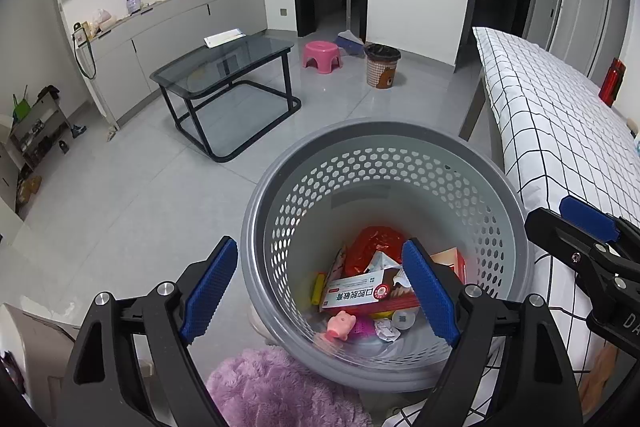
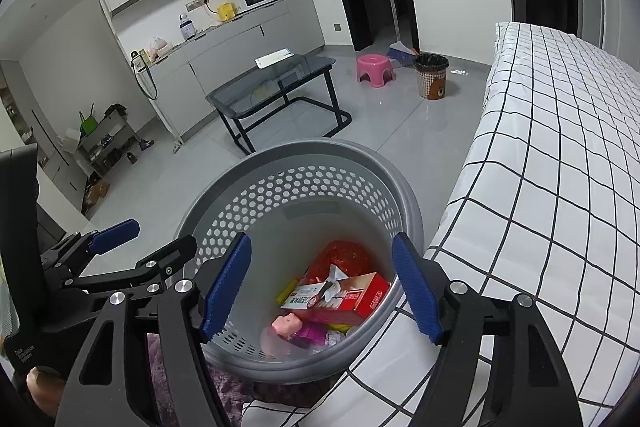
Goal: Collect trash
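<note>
A grey perforated basket (image 1: 256, 219) (image 2: 404, 187) stands beside the bed. Inside lie a red-and-white box (image 1: 360, 297) (image 2: 344, 297), a red bag (image 1: 374, 245) (image 2: 344, 259), a pink pig toy (image 1: 340, 323) (image 2: 286, 325), a yellow item (image 1: 318, 287) and crumpled paper (image 1: 386, 329). My left gripper (image 1: 320, 291) is open and empty, its right finger over the basket, its left finger outside the rim. My right gripper (image 2: 322, 291) is open and empty above the basket's mouth. Each gripper shows at the edge of the other's view.
A bed with a white checked sheet (image 1: 560, 131) (image 2: 560, 163) lies right of the basket. A purple fluffy mat (image 1: 272, 387) lies below it. A glass table (image 1: 224, 67), pink stool (image 1: 322, 53) and patterned bin (image 1: 382, 65) stand on the grey floor beyond.
</note>
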